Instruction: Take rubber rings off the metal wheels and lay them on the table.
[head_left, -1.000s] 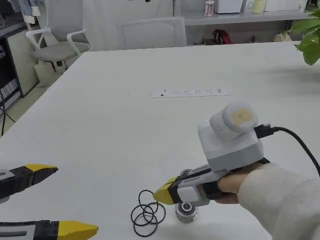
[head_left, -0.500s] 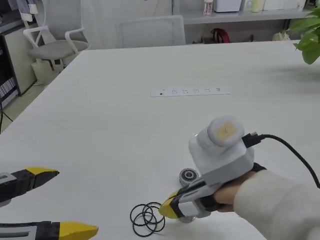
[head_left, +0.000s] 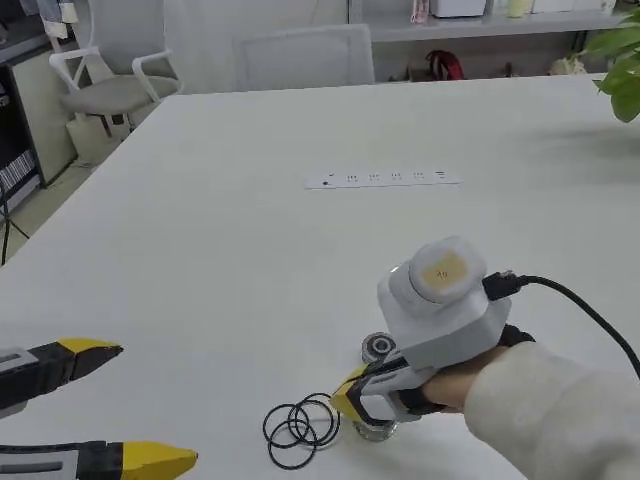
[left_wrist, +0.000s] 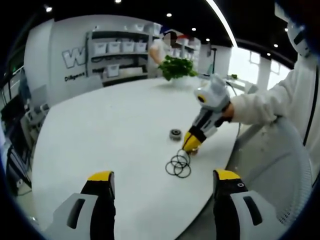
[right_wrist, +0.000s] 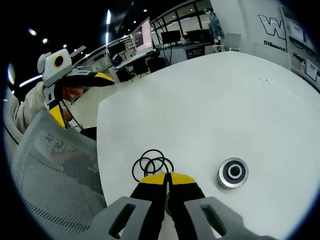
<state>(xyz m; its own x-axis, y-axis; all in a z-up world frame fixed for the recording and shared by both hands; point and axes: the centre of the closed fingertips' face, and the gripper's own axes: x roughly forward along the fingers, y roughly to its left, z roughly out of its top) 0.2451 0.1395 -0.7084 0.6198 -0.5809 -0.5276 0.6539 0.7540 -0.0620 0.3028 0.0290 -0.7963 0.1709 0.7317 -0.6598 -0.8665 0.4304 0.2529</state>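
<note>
- Right gripper (head_left: 350, 395) is pinched narrow, tips at the edge of the rubber rings (head_left: 300, 425). Guessing it's adding one to the pile, can't tell.
- Rings lie on the surface (head_left: 250, 250), 7 o'clock of a metal wheel (head_left: 378, 347).
- Left gripper (head_left: 157, 405) gapes wide, idle.

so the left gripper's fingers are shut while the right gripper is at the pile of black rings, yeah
No, the fingers of the left gripper are open, set wide apart, as the left gripper view shows. The rest holds: the right gripper is at the pile of black rings.
</note>
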